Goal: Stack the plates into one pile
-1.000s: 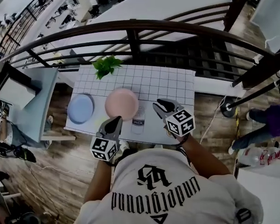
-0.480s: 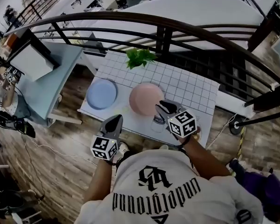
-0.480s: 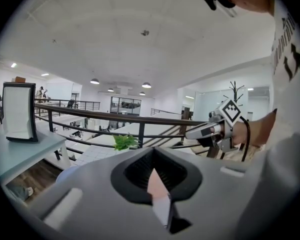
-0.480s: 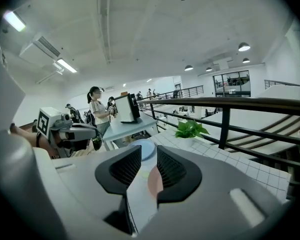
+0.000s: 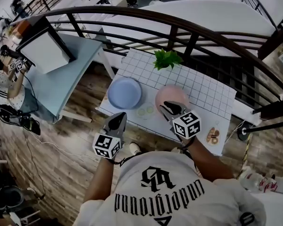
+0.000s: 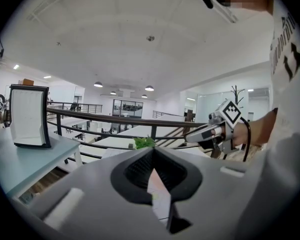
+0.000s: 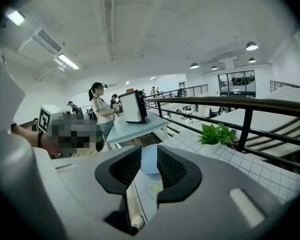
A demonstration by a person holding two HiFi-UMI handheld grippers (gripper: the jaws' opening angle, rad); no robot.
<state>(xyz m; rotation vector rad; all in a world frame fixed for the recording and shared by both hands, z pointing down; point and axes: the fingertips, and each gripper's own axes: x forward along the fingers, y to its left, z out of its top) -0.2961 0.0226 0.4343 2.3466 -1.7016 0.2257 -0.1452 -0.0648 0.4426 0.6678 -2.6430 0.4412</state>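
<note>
Jaws on my right gripper (image 5: 170, 108) stand spread with nothing between the pads, over the near rim of the pink plate (image 5: 172, 94). Through their gap I see the blue plate (image 7: 149, 160), ahead and to that gripper's left, apart from the pink one on the gridded table (image 5: 205, 93). My left gripper (image 5: 117, 121) is pressed together and empty, short of the table edge, with the blue plate just ahead of its tips. A potted plant (image 5: 166, 59) stands beyond both plates.

White T-shirt (image 5: 165, 192) with black gothic lettering; grey, black-padded left claw (image 5: 117, 119) and right claw (image 5: 168, 108), each carrying a black-and-white marker cube (image 5: 106, 146).
</note>
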